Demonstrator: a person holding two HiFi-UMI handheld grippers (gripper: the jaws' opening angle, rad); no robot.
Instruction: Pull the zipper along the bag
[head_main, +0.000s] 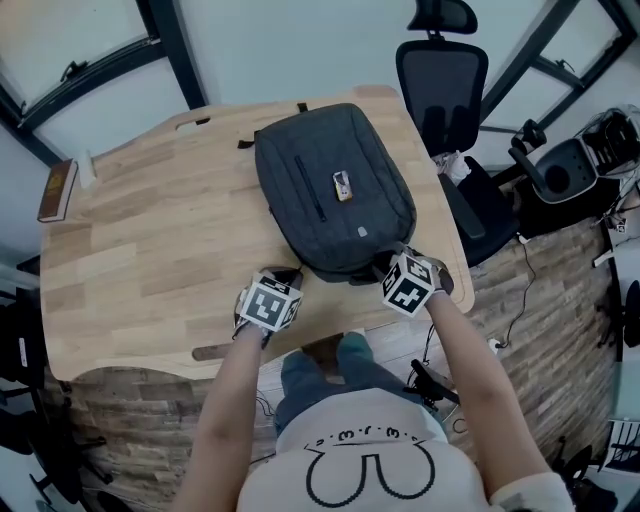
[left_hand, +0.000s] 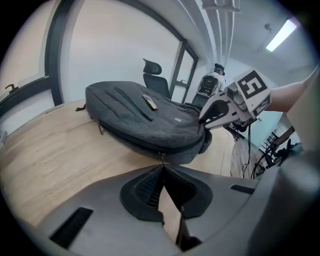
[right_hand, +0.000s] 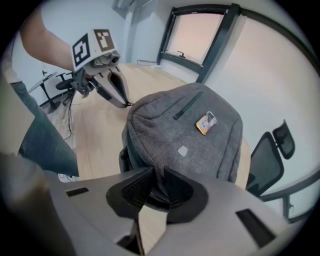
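Observation:
A dark grey backpack (head_main: 330, 190) lies flat on the wooden table (head_main: 150, 250), its near end toward me. At the middle of that end my left gripper (head_main: 288, 274) is shut, pinching the small metal zipper pull (left_hand: 161, 158) right at its tips (left_hand: 162, 167). The closed zipper runs along the bag's side seam (left_hand: 125, 137). My right gripper (head_main: 386, 263) sits at the bag's near right corner, and a fold of the grey fabric (right_hand: 156, 160) fills the narrow gap between its pads (right_hand: 156, 172). Each gripper shows in the other's view.
A black office chair (head_main: 442, 90) stands behind the table's far right edge. A brown book (head_main: 57, 190) lies at the far left corner. More chairs, gear and cables (head_main: 560, 170) crowd the floor at the right. Bare wood lies left of the bag.

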